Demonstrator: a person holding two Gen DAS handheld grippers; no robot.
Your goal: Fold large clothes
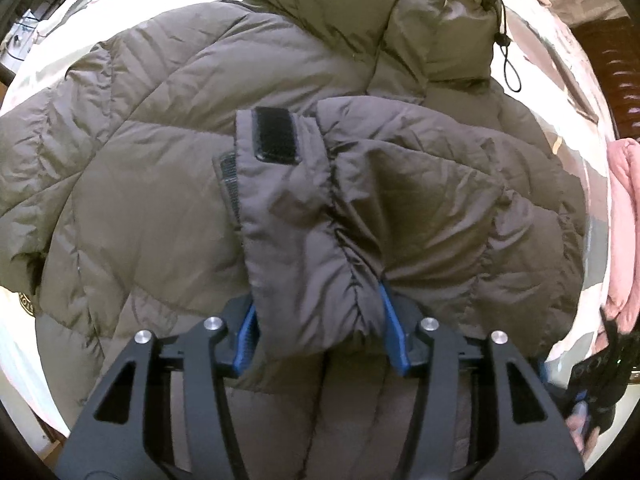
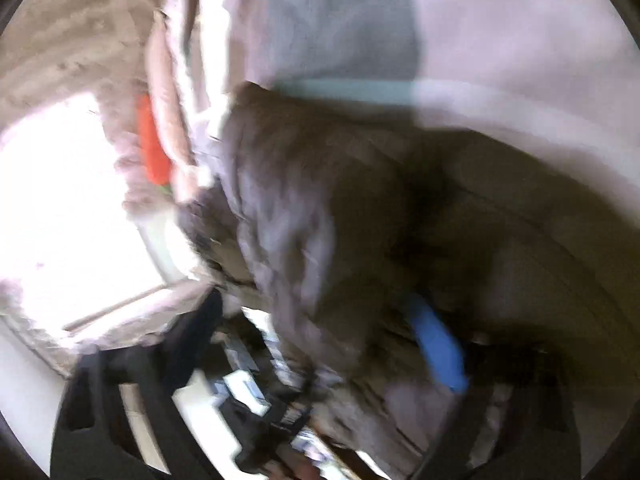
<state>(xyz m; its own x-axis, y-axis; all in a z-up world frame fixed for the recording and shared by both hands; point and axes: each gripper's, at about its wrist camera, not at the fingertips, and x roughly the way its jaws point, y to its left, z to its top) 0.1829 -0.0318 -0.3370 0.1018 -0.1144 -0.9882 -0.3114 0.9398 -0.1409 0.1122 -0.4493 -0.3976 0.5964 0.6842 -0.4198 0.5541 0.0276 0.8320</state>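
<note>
An olive-brown puffer jacket lies spread on a pale bed sheet. My left gripper is shut on the jacket's sleeve cuff, which has a black velcro tab and lies over the jacket body. The right wrist view is blurred by motion. There my right gripper has jacket fabric bunched between its fingers, with one blue pad showing; the fabric hides the other finger.
A pink garment lies at the right of the bed. A black drawcord loop hangs from the hood. In the right wrist view a pink blanket and an orange object lie at the left.
</note>
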